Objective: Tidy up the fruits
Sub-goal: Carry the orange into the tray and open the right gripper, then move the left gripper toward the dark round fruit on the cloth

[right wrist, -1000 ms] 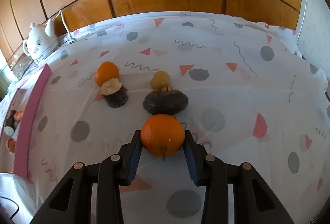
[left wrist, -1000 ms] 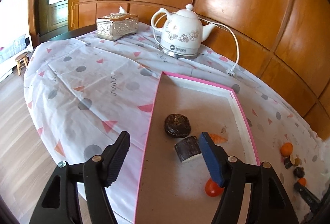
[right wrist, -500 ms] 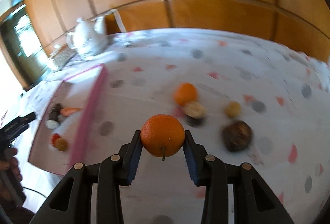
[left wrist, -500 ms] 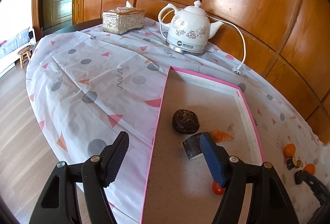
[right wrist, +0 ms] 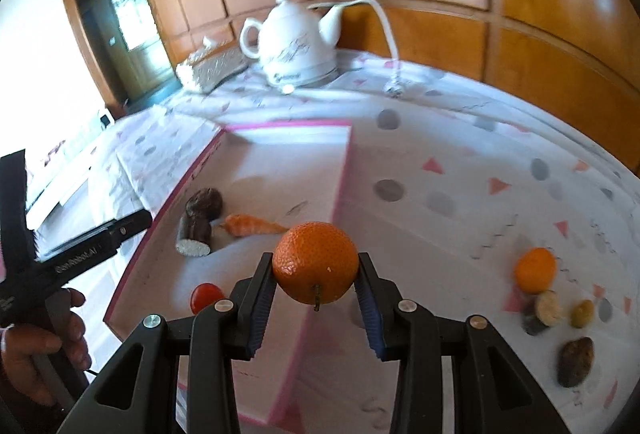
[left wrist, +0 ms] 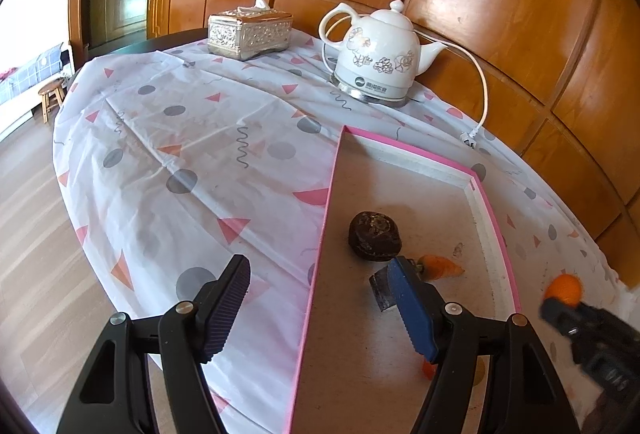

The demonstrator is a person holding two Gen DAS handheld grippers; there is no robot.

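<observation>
Orange (right wrist: pixel 315 261) clamped in right gripper (right wrist: pixel 316 308) over tray's pink edge (right wrist: pixel 340 190).

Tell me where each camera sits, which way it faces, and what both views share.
Left wrist: rides the open, empty left gripper, looking down across the tray toward the kettle; the right gripper enters at the right edge with the orange.
Right wrist: rides the right gripper, shut on the orange, facing the tray from the opposite side; a hand holding the left gripper shows at left.
Shared: tray, kettle, carrot.
</observation>
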